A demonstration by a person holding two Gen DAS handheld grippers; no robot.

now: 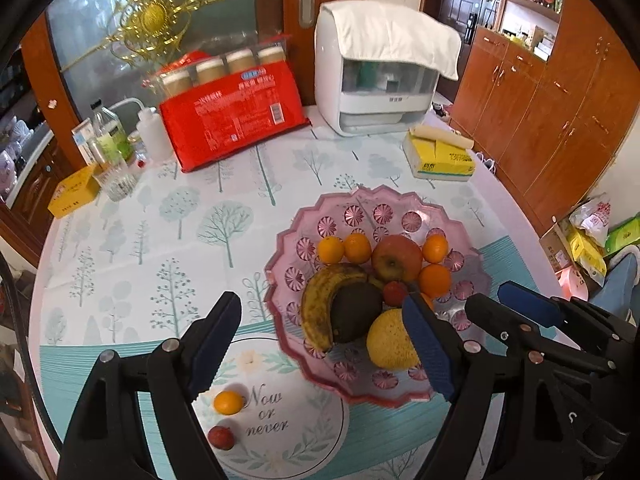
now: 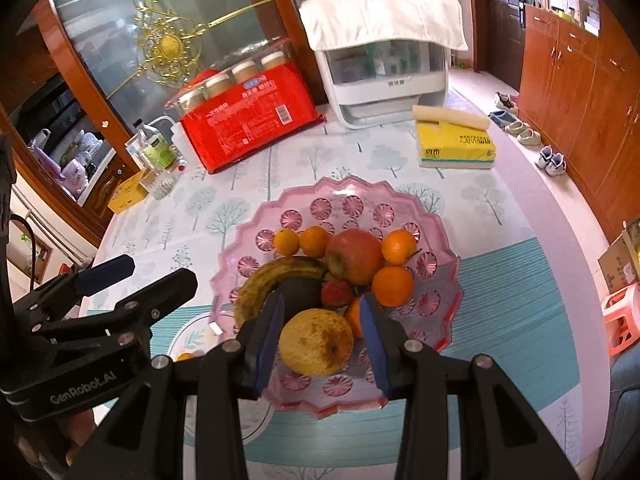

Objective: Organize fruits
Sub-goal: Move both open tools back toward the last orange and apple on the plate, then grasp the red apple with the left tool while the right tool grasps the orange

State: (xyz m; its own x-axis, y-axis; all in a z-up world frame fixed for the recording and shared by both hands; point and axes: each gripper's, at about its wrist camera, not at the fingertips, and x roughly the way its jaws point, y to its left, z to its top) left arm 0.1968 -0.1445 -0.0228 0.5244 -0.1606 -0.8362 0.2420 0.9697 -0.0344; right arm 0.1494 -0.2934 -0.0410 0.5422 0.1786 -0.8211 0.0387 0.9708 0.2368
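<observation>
Your right claw point(image 2: 320, 320) hangs over the near side of the pink bowl point(image 2: 444, 280), fingers spread to either side of the yellow pear point(image 2: 316, 342); no contact visible. Pear lies in the bowl beside banana point(image 2: 276, 280), avocado point(image 1: 354, 312), apple point(image 2: 354, 254), strawberry point(image 2: 337, 293) and several oranges point(image 2: 392, 286). Your left claw point(image 1: 320, 340) is spread wide above the worktop point(image 1: 160, 240), holding nothing. One orange point(image 1: 228, 402) and one strawberry point(image 1: 221, 437) lie loose on the worktop, left of the bowl.
</observation>
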